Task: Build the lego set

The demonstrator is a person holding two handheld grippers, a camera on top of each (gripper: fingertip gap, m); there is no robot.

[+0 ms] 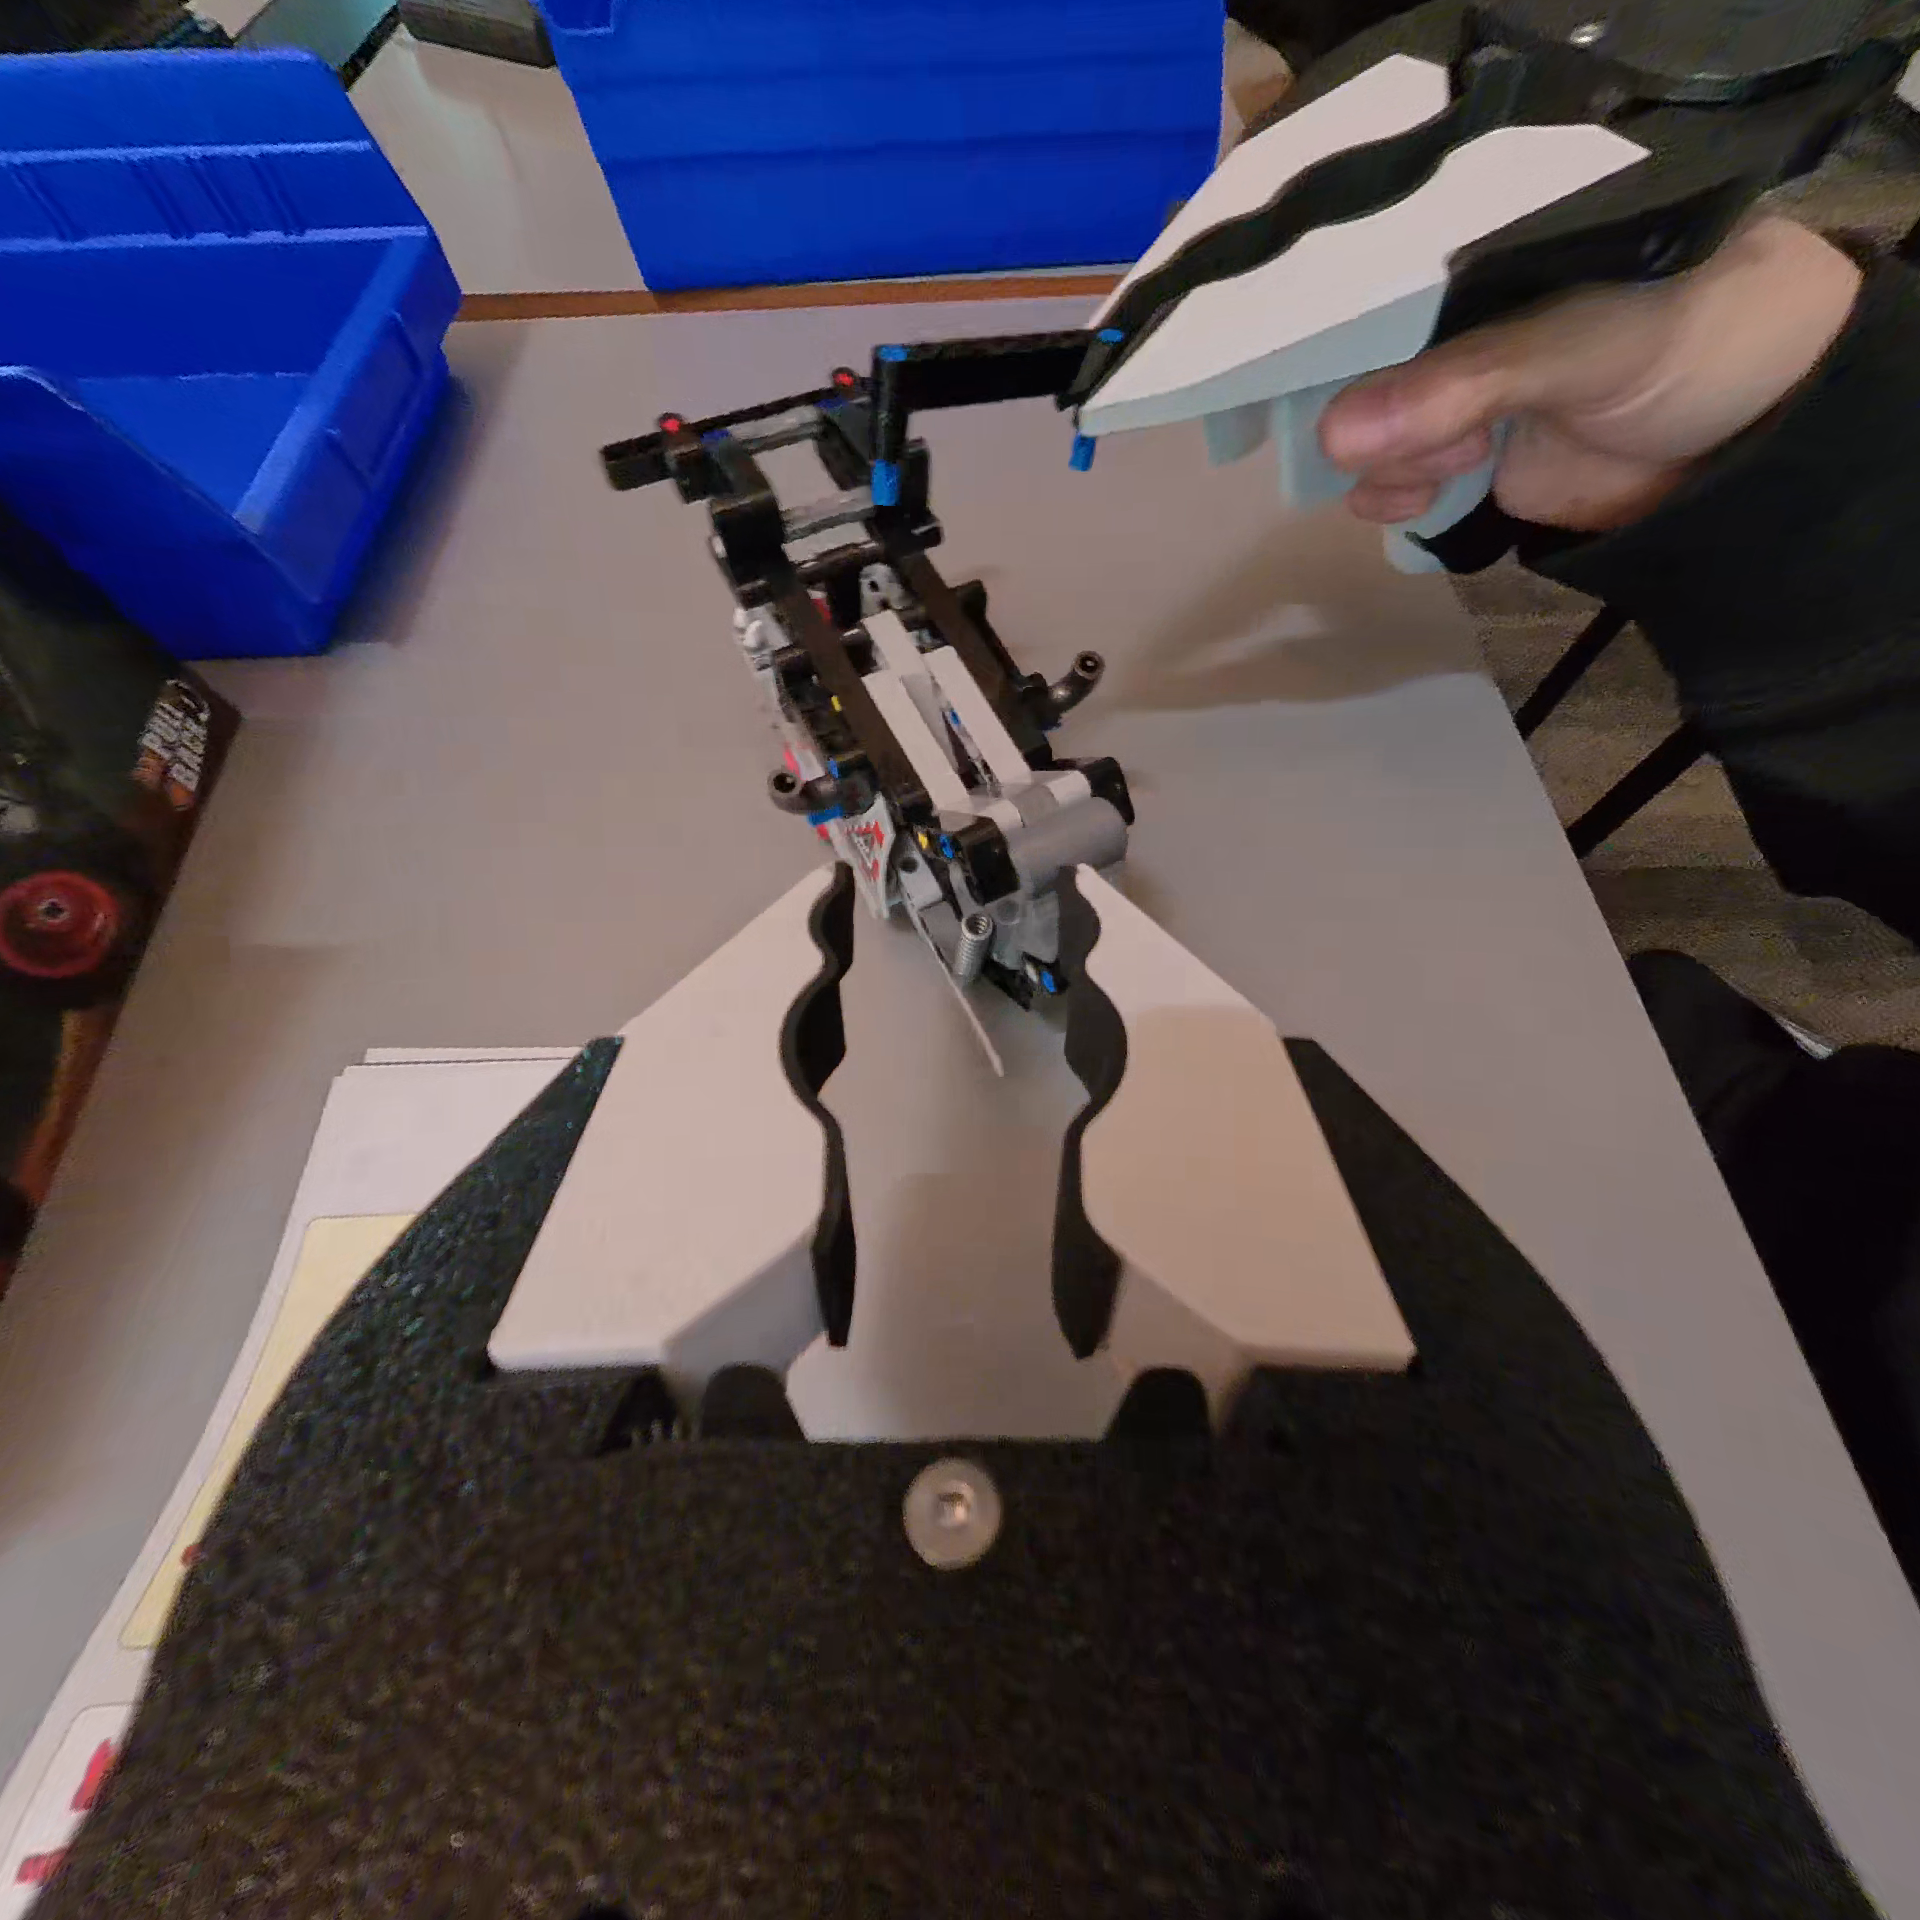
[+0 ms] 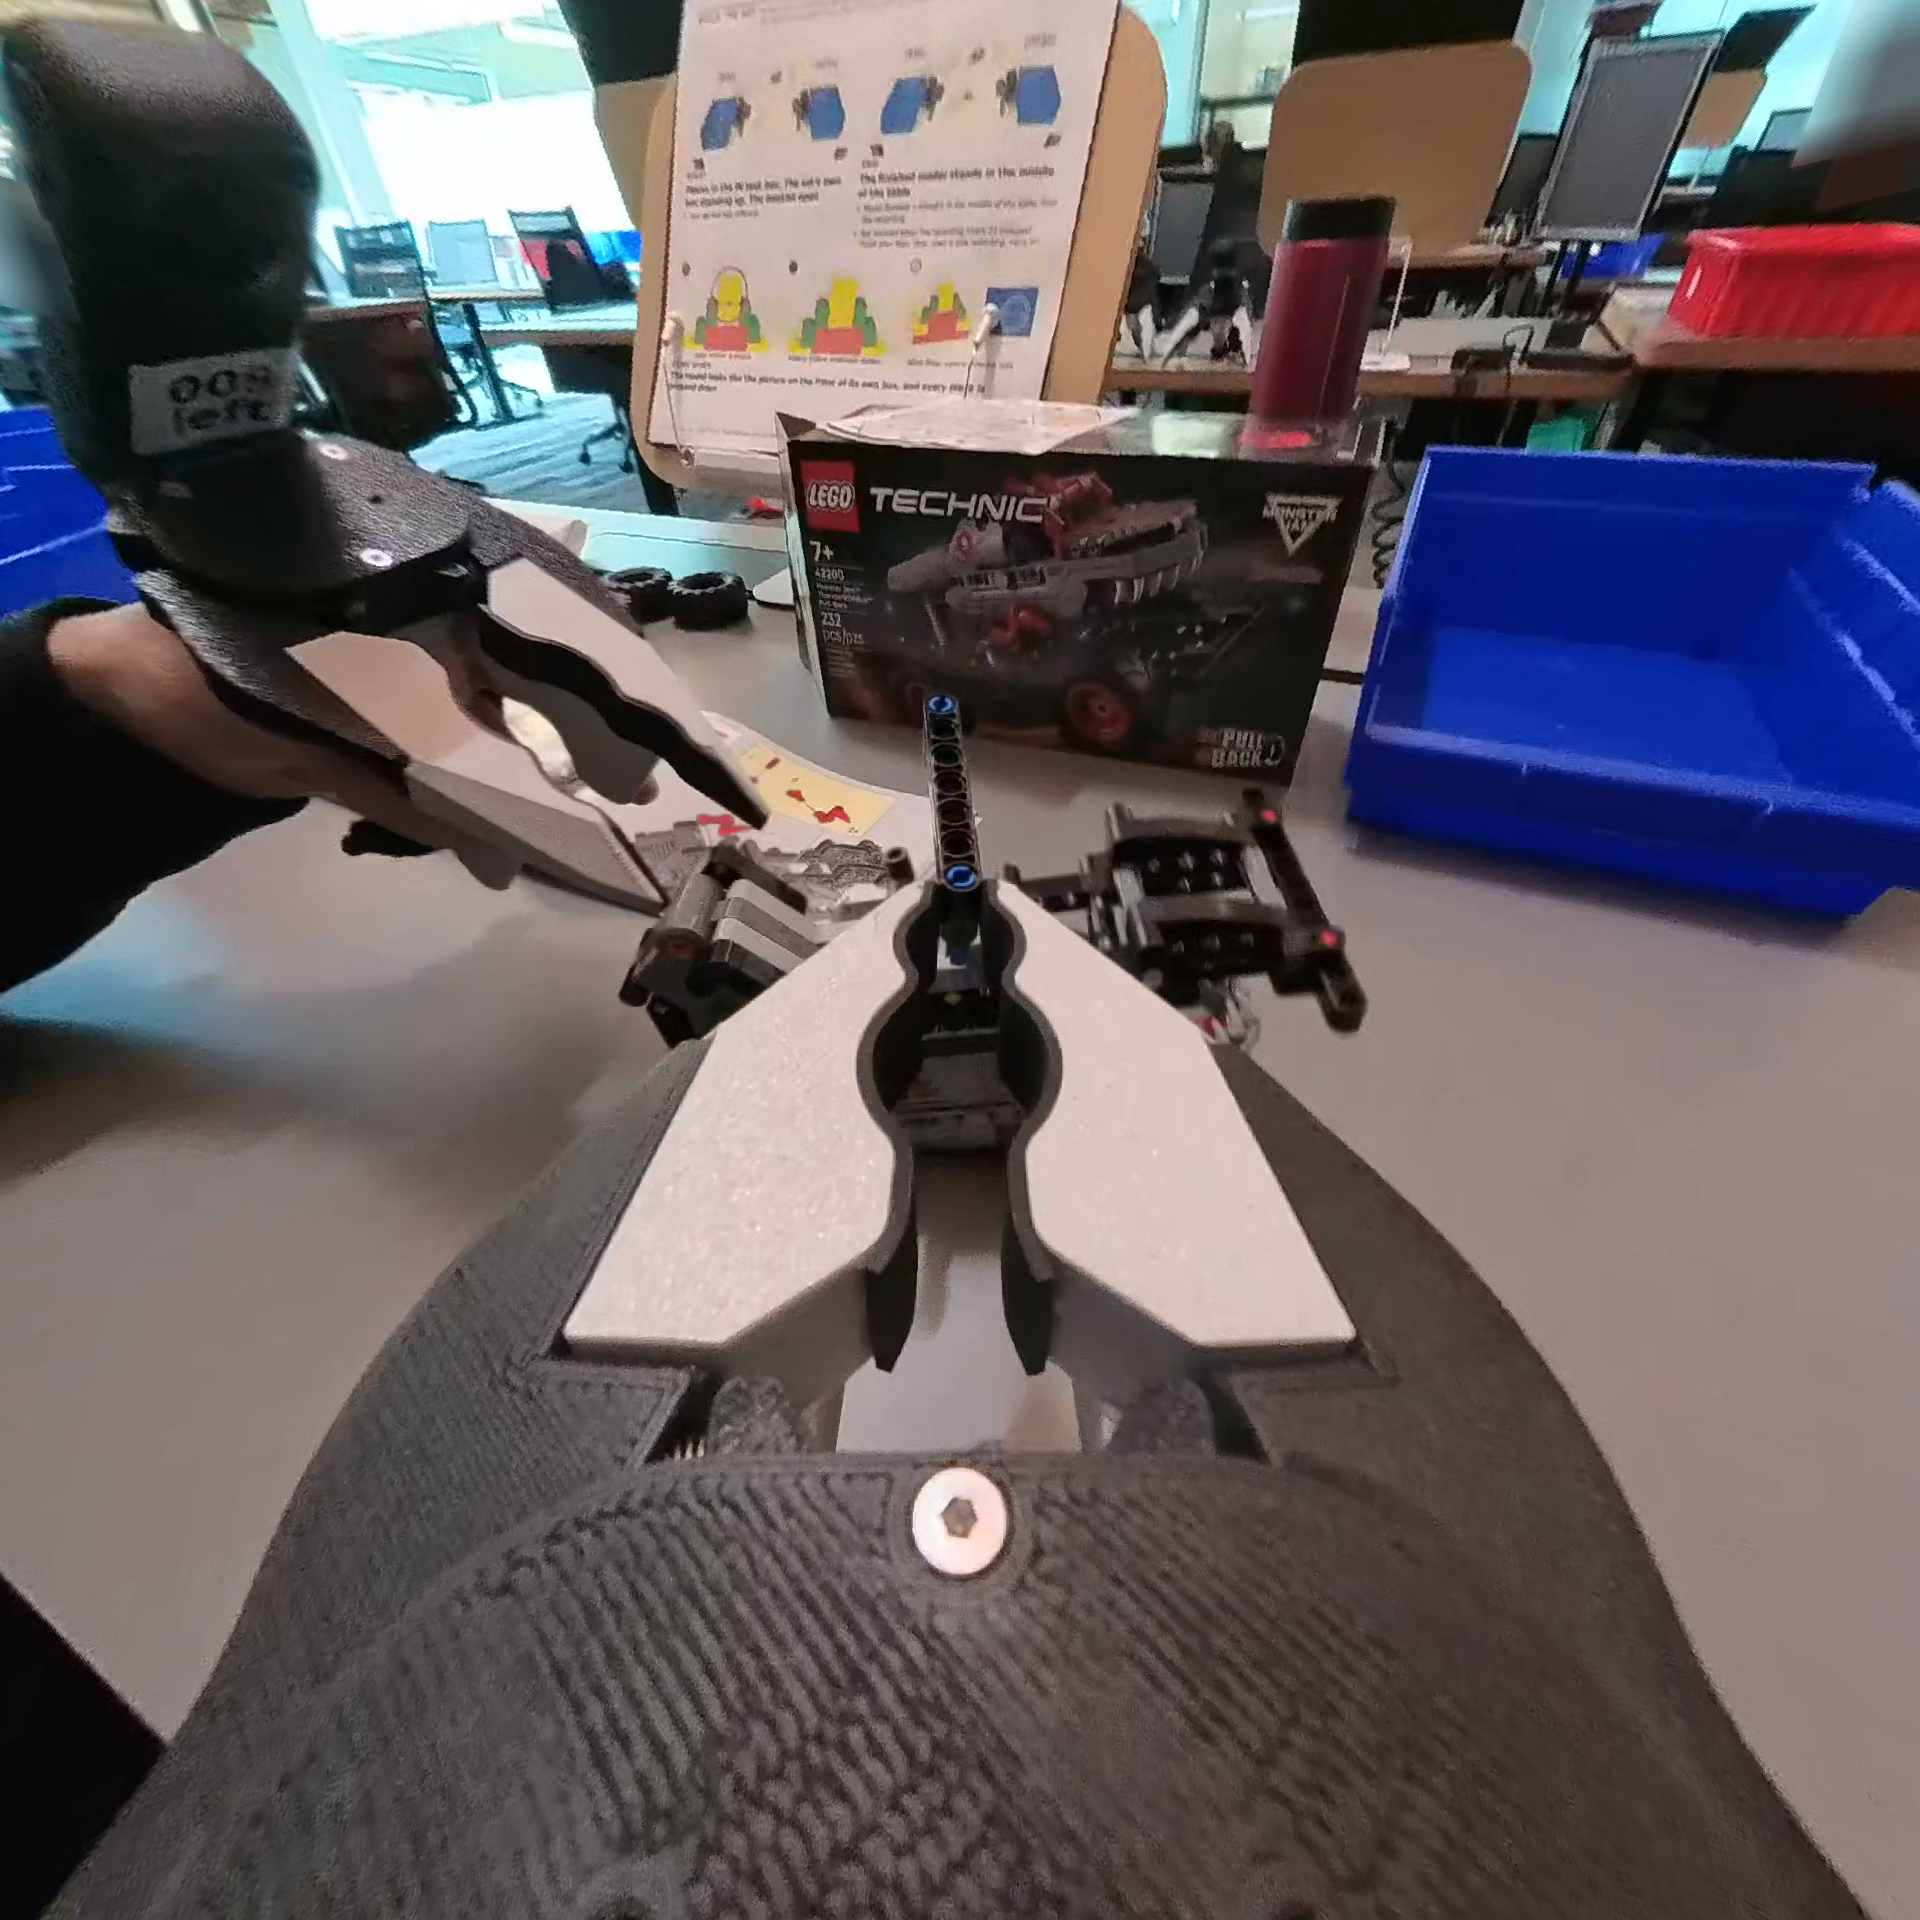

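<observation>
A long black and grey lego chassis lies on the grey table; in the right wrist view it shows behind my right fingers. My left gripper has its jaws wide apart, with the fingertips against the two sides of the chassis's near end. My right gripper, which also shows in the left wrist view, is shut on a black beam with blue pins. The beam's far end meets an upright black piece at the chassis's far end. The left gripper also shows at the left of the right wrist view.
Blue bins stand at the back left, at the back and to the right. The set's box, black tyres, a propped instruction sheet and a maroon bottle are behind. A sticker sheet lies under my left gripper. Across from one pair of fingers to the other is roughly 10 centimeters.
</observation>
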